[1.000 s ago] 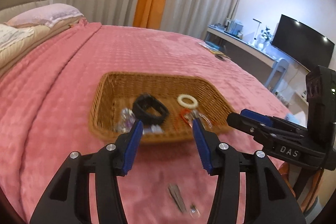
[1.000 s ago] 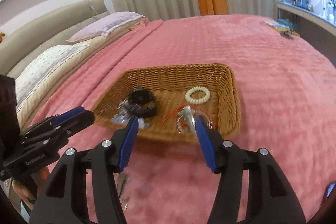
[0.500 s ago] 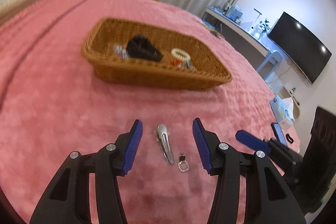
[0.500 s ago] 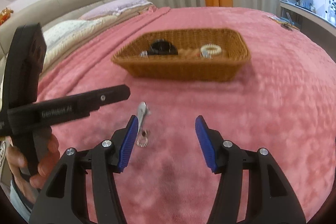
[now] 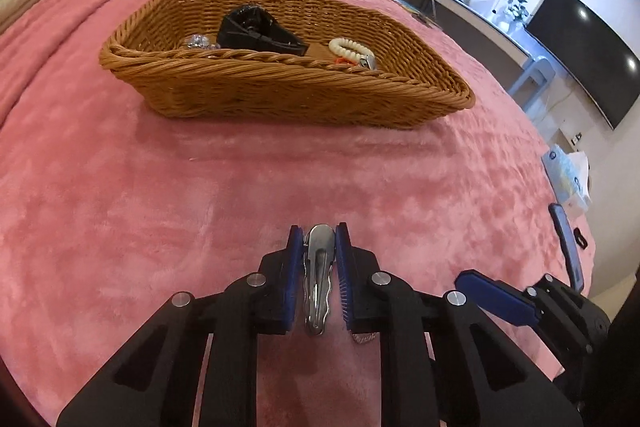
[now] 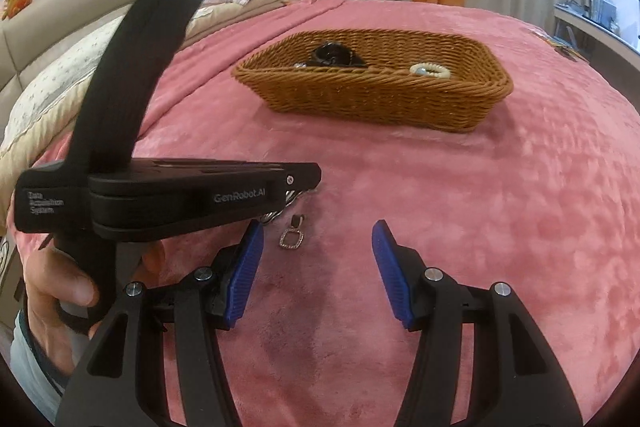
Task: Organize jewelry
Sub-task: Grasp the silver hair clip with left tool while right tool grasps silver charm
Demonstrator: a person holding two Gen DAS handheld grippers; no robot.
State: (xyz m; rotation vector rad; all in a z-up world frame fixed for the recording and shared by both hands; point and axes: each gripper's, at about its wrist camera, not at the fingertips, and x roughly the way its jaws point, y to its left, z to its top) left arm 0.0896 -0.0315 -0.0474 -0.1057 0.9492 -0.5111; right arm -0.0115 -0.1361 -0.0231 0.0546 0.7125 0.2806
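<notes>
The left gripper point(image 5: 319, 239), wide open half a second ago, now pinches the silver hair clip point(image 5: 318, 277) against the pink blanket point(image 5: 160, 207), ready for lifting. The right gripper point(image 6: 318, 251) hangs open; the pendant point(image 6: 292, 237) lies between its fingers. Ahead sits the wicker basket point(image 5: 280, 91), a bedroom beyond.

A bed point(image 5: 120, 207) under a pink blanket carries a wicker basket point(image 5: 280, 95) mid-bed, with a silver hair clip point(image 5: 318, 279) and small pendant point(image 6: 291, 239) nearer the foot edge.
</notes>
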